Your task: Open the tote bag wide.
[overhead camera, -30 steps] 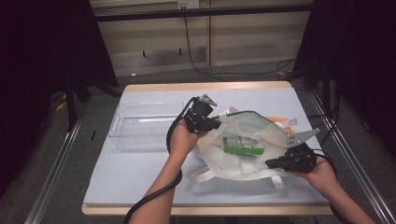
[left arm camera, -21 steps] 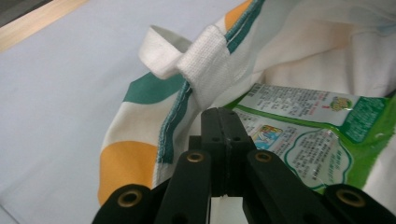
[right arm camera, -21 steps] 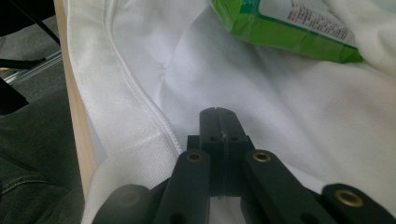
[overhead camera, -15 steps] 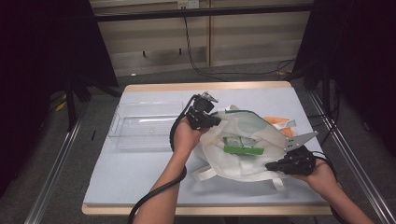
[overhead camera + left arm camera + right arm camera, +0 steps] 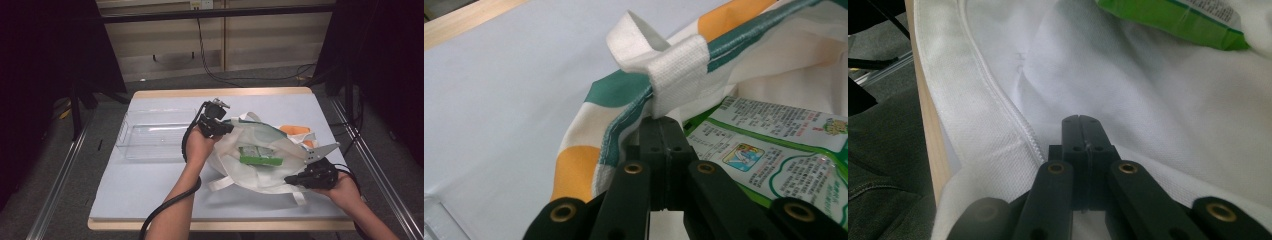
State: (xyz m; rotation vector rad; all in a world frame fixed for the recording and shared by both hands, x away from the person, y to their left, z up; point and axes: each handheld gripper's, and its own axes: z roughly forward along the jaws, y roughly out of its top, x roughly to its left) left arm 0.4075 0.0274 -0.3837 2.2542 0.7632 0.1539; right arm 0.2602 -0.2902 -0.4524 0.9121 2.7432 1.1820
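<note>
Black claws point(image 5: 663, 150) — brass-ringed screw holes, trailing black cable point(image 5: 165, 207) — bare forearms.

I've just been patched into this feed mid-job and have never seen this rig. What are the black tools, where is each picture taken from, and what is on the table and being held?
No robot here: a person holds a black two-jaw hand gripper in each hand. The high view looks down from above the person's side of the pale blue table. The other two pictures come from cameras riding on each gripper, looking along its jaws.

On the table lie a clear plastic tray and a white fabric tote bag with green and orange patches. A green-and-white printed packet lies inside the bag.

The left gripper has its jaws shut on the bag's rim, under a white handle loop. The right gripper looks shut on the bag's white fabric at the near edge.
</note>
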